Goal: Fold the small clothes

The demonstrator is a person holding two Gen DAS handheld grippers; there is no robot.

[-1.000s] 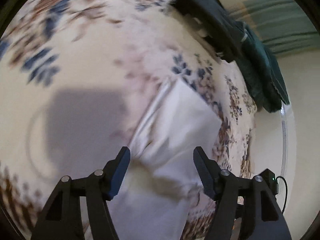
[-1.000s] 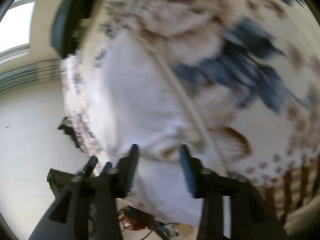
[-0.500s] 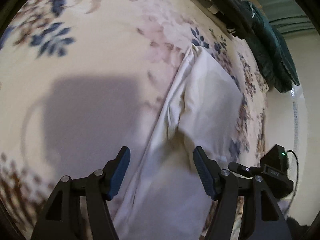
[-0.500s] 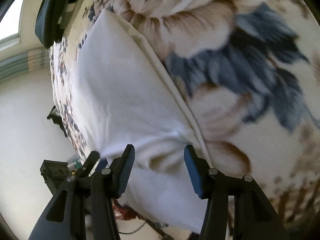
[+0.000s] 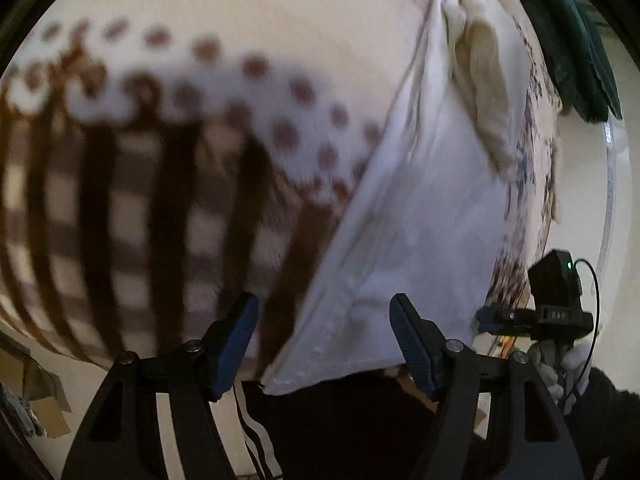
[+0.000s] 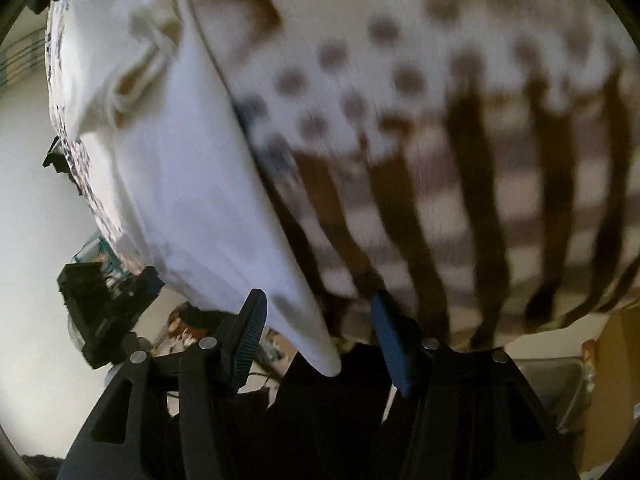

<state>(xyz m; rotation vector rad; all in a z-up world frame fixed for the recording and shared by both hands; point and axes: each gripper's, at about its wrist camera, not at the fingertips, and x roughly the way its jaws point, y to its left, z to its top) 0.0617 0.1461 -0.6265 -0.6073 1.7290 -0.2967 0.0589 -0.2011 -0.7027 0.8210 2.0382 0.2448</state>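
Left gripper [image 5: 322, 334] and right gripper [image 6: 318, 330] spread, white garment [image 5: 420, 216] on patterned blanket [image 5: 160, 168]

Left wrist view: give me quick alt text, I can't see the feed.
A white garment lies on a patterned blanket with brown dots and stripes. The open left gripper frames its near edge, gripping nothing.
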